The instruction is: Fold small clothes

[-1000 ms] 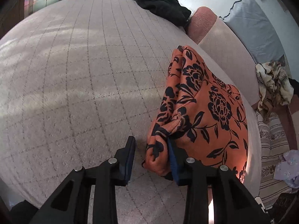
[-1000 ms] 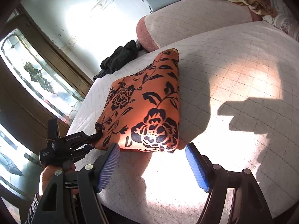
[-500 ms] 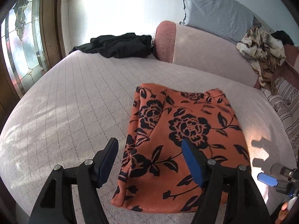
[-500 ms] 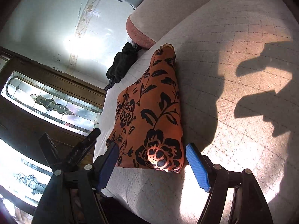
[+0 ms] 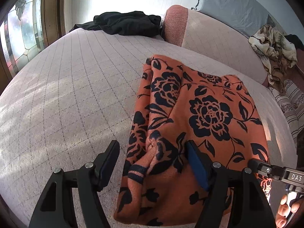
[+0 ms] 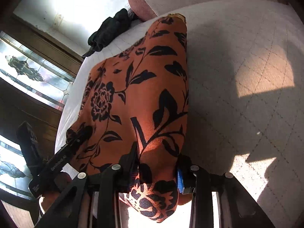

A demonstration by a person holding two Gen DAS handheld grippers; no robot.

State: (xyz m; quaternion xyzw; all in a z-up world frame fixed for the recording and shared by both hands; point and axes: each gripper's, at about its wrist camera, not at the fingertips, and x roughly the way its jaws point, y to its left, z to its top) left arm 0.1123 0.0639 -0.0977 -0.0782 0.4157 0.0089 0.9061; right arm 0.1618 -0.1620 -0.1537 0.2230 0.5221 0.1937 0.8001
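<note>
left: bare bedspread [image 5: 66, 98] | far: black garment [image 5: 125, 23], bolster [image 5: 209, 38]

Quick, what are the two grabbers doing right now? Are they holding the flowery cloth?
Left gripper: open, jaws astride the near edge of the orange floral garment, not pinching it.
Right gripper: has just been closing, now shut on the garment's near corner.

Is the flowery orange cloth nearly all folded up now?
Partly. The orange floral garment already lies doubled over on the quilted bed. Right now the right gripper has just closed onto its near corner, while the left gripper stands open over the other corner. Another fold looks left.
</note>
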